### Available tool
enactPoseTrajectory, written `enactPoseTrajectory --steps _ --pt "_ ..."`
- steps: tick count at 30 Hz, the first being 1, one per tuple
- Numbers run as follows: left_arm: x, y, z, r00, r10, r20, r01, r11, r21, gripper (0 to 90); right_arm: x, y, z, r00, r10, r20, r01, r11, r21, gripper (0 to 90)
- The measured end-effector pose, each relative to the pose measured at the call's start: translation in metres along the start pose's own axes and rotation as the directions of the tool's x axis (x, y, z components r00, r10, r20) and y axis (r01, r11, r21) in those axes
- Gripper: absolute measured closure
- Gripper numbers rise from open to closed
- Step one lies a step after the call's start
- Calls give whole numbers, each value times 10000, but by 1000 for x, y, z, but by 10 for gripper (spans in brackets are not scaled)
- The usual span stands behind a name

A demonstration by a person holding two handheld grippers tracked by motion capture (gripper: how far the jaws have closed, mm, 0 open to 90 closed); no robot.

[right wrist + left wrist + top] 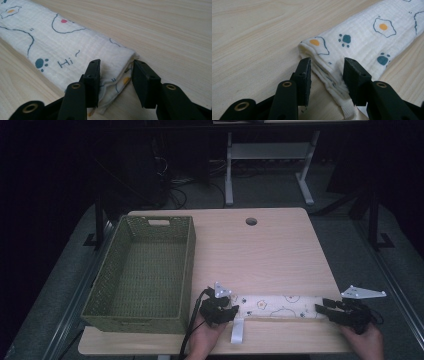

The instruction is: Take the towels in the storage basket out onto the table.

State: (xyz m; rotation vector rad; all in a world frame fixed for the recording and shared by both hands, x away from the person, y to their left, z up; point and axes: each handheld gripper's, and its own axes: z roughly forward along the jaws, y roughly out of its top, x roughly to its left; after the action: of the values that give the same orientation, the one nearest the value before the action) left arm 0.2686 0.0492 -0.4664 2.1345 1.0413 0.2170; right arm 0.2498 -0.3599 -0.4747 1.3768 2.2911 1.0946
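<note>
The green woven plastic basket (141, 270) is seen holding nothing; the folded white printed muslin cloth (277, 306) is straddled at each end by the left gripper (327, 72) and right gripper (116, 72), jaws apart, unclamped

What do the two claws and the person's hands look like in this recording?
Both are black. The left claw and right claw each carry a grey three-cornered plate on top. A black cable trails from the left one. In the gripper views each has flat rectangular black pads on jointed black links with brass-coloured rivets. The hands are bare, no sleeves in view.
</note>
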Motion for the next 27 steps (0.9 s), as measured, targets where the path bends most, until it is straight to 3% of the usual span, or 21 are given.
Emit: enactPoseTrajectory --steps 3,4,5,6,7,12,17,24,27 --pt "-1 0 0 9999 136 -70 -136 9999 42 583 1 0 1 9999 -103 63 103 9999 -22 608" --pt "-5 1 1 9985 509 -199 -507 9986 131 589 2 0 1 9999 -118 46 118 9999 -30 626" --pt "-5 1 1 9985 509 -199 -507 9986 131 594 2 0 2 9999 -152 41 152 9999 -43 633" --pt "-9 2 2 9955 879 -343 -871 9959 252 603 3 0 2 9999 -128 30 128 9999 -41 646" --pt "-10 3 3 9952 923 -315 -915 9955 257 614 3 0 2 9999 -167 35 167 9998 -93 660" --pt "-8 3 3 9971 750 -94 -749 9971 167 681 4 1 3 9996 -86 -280 87 10000 9 767" --pt "-8 3 4 9985 485 244 -489 9987 162 770 3 2 3 9989 -53 -465 55 10000 45 799" --pt "0 1 4 9965 -253 802 252 9997 22 822 -3 2 3 9950 333 -939 -324 9994 111 818" --pt "5 1 1 9906 -758 1141 778 9969 -126 825 -6 4 1 9911 453 -1249 -453 9990 23 821"
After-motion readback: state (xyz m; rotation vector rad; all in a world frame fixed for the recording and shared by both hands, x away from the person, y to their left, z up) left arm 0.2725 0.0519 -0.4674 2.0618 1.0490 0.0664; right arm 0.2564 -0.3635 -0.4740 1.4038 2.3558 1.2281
